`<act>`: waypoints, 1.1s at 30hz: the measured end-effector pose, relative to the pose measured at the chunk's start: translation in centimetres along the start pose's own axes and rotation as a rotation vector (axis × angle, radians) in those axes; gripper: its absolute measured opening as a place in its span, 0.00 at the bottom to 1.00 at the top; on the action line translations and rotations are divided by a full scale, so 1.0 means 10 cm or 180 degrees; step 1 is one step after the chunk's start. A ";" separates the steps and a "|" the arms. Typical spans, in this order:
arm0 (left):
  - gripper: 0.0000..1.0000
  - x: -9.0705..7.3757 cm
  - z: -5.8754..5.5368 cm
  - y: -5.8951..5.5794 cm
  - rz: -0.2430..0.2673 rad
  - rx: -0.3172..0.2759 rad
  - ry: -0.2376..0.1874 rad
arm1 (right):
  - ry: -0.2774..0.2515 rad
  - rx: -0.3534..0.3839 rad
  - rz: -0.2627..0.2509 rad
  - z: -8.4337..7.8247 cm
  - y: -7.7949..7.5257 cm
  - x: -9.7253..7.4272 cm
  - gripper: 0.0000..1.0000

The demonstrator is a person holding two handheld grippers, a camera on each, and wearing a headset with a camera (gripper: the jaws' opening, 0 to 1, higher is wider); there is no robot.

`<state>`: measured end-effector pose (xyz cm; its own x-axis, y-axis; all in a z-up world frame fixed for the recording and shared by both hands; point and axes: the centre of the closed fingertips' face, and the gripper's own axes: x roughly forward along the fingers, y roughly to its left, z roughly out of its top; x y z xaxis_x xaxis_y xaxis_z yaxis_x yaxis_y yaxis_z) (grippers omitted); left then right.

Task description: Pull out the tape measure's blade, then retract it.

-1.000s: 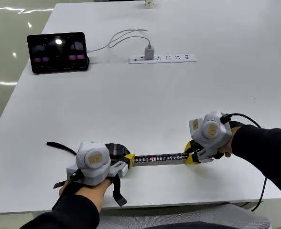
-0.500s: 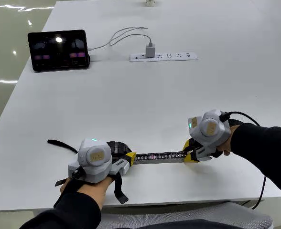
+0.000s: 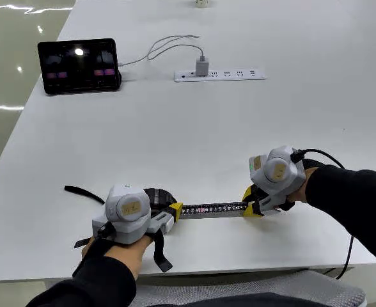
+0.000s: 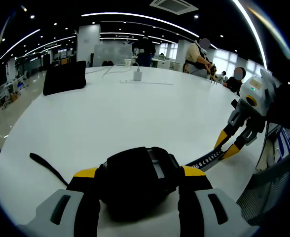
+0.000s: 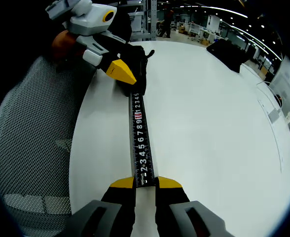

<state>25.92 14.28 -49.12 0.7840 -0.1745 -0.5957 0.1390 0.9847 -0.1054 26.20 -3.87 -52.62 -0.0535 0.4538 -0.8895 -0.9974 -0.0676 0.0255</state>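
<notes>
Tongs on our left gripper, low and left in the head view, are closed around the black tape measure, with a yellow tip pressed on each side of it. The tape measure rests on the white table, close to its near edge. Its blade lies flat along the table toward the right, numbers facing up. Our right gripper, low and right of the middle, is closed on the blade's end and pinches it between two yellow tips. A black strap lies on the table just left of the left gripper. In the upper left we see a dark tablet. Near the top middle is a white power strip with a charger plugged in and a thin white cable curling away. All of these are well apart from the blade. A grey mesh chair shows at the bottom, below the table's edge.
</notes>
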 end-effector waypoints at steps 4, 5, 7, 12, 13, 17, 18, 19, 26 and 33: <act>0.59 0.00 0.00 0.00 -0.0003 -0.0001 -0.0005 | 0.0000 -0.0020 -0.0005 0.02 0.01 0.00 0.11; 0.59 0.00 -0.01 0.00 -0.0002 -0.0005 -0.0008 | -0.0004 -0.0007 -0.0005 0.02 0.00 0.00 0.11; 0.59 0.00 -0.01 0.00 -0.0004 0.0005 -0.0015 | -0.0020 0.0021 -0.0003 0.03 0.01 0.01 0.11; 0.59 0.00 -0.01 0.00 -0.0003 -0.0001 -0.0014 | -0.0053 0.0031 -0.0009 0.08 0.01 0.03 0.11; 0.59 0.00 -0.01 0.00 -0.0002 -0.0002 -0.0012 | -0.0053 0.0020 -0.0008 0.09 0.01 0.03 0.11; 0.59 0.00 -0.01 0.00 -0.0003 -0.0004 -0.0009 | -0.0068 0.0031 0.0000 0.12 -0.01 0.04 0.11; 0.59 0.00 -0.01 0.00 -0.0002 -0.0006 -0.0007 | -0.0087 0.0030 -0.0002 0.14 -0.01 0.05 0.11; 0.59 0.00 -0.01 0.00 -0.0003 -0.0005 -0.0006 | -0.0086 0.0036 -0.0003 0.14 -0.01 0.05 0.11; 0.59 0.01 -0.01 0.00 0.0000 -0.0001 0.0002 | -0.0094 0.0032 0.0025 0.16 0.00 0.06 0.10; 0.59 0.01 0.00 -0.01 -0.0003 -0.0010 -0.0006 | -0.0103 -0.0035 0.0025 0.19 0.00 0.09 0.10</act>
<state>25.99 14.21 -49.23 0.7850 -0.1754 -0.5941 0.1379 0.9845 -0.1085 26.06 -1.76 -52.51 -0.0629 0.4818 -0.8740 -0.9963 -0.0810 0.0271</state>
